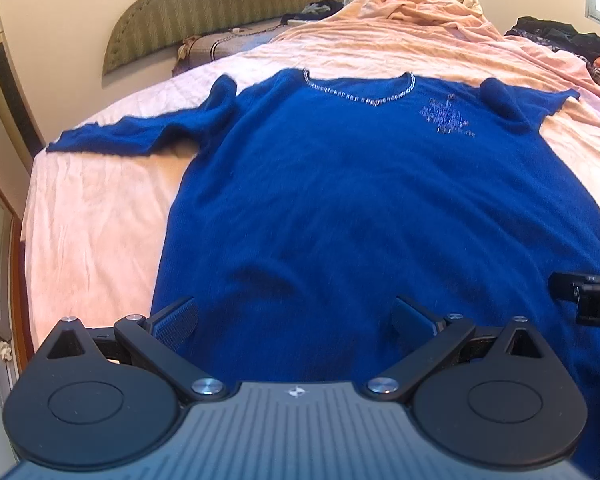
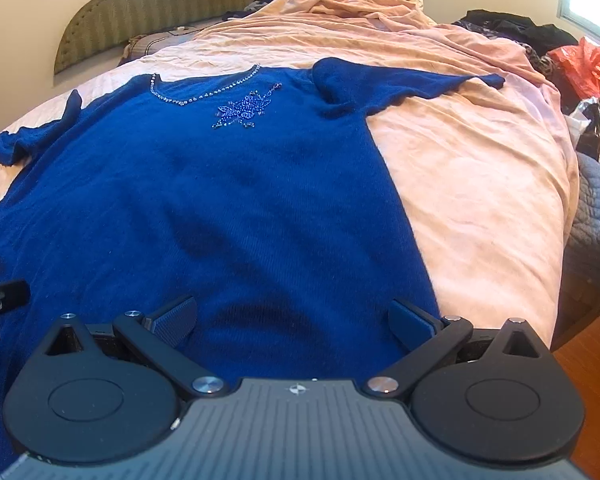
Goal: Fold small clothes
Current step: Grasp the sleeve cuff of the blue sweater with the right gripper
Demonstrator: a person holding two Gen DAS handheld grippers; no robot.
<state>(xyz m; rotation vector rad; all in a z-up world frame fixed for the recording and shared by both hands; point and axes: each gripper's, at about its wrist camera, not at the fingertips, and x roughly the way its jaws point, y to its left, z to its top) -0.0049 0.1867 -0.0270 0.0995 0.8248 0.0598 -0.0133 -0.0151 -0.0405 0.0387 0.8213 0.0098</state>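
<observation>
While the blue sweater [image 1: 340, 200] lies spread flat, front up, on the pink bedsheet [image 1: 92, 216], both grippers sit over its hem end with their jaws spread wide and nothing between them. In the left wrist view the left gripper [image 1: 296, 320] is at 6 o'clock, its fingers [image 1: 178, 320] over the blue knit near the garment's left edge; whether they touch the cloth cannot be told. A dark corner of the right gripper [image 1: 584, 296] shows at 3 o'clock. The sweater's beaded neckline [image 1: 360, 94] sits at 12 o'clock, with a beaded motif [image 1: 446, 118] toward 1 o'clock. One sleeve [image 1: 124, 140] stretches out toward 10 o'clock, the other [image 1: 540, 98] toward 2 o'clock, each with a fold bunched at the shoulder.

In the right wrist view the right gripper [image 2: 294, 320] is at 6 o'clock, released, its right finger [image 2: 412, 324] close to the sweater's side edge where the sheet begins. A piece of the left gripper [image 2: 2, 300] shows at 9 o'clock. Beyond the sweater, at 12 o'clock, a rumpled pink blanket [image 2: 340, 4] is heaped before the green padded headboard [image 2: 172, 4]. Dark clothes [image 2: 512, 28] and an orange plastic bag [image 2: 588, 64] lie at 2 o'clock, and a grey quilted cover [image 2: 596, 224] hangs at 3 o'clock.
</observation>
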